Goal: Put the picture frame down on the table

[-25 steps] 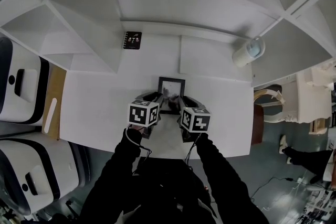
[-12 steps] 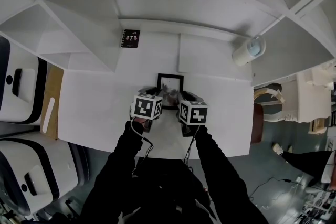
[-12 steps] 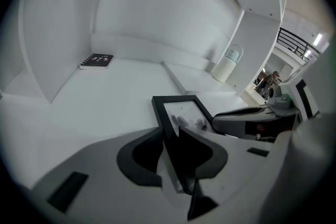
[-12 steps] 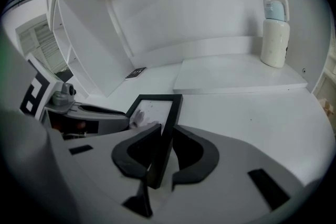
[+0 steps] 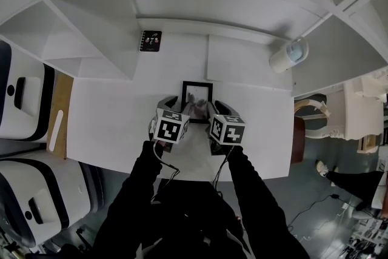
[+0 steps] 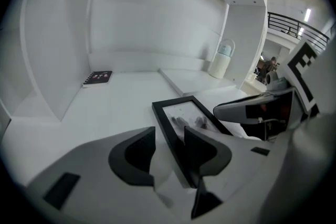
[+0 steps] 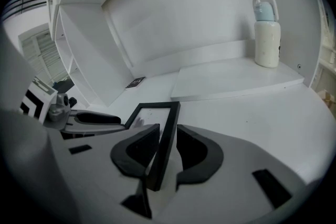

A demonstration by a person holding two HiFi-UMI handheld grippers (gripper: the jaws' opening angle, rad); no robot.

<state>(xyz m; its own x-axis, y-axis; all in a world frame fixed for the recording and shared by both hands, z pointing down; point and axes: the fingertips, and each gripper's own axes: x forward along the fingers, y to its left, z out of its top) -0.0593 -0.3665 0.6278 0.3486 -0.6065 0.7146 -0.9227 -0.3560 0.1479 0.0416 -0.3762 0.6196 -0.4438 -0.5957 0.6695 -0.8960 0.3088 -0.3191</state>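
The black picture frame [image 5: 197, 93] is over the middle of the white table [image 5: 115, 118], between my two grippers, its near end hidden behind them. In the left gripper view the frame [image 6: 181, 113] shows its glass face. Its left bar runs between the jaws of my left gripper [image 6: 169, 144], against the right jaw, with a gap to the left one. In the right gripper view the frame [image 7: 167, 118] is seen almost edge-on. My right gripper [image 7: 167, 147] is shut on its right bar. From above, the left gripper [image 5: 182, 107] and right gripper [image 5: 212, 107] flank the frame.
A white bottle with a blue cap [image 5: 290, 56] stands at the back right beside a raised white slab [image 5: 242, 63]. A small black notebook [image 5: 151, 40] lies at the back left by a slanted white partition [image 5: 97, 39]. A chair [image 5: 306, 121] stands off the table's right edge.
Both grippers and the frame have shifted slightly farther from the table's front edge. The two marker cubes stand a little closer together than a second ago.
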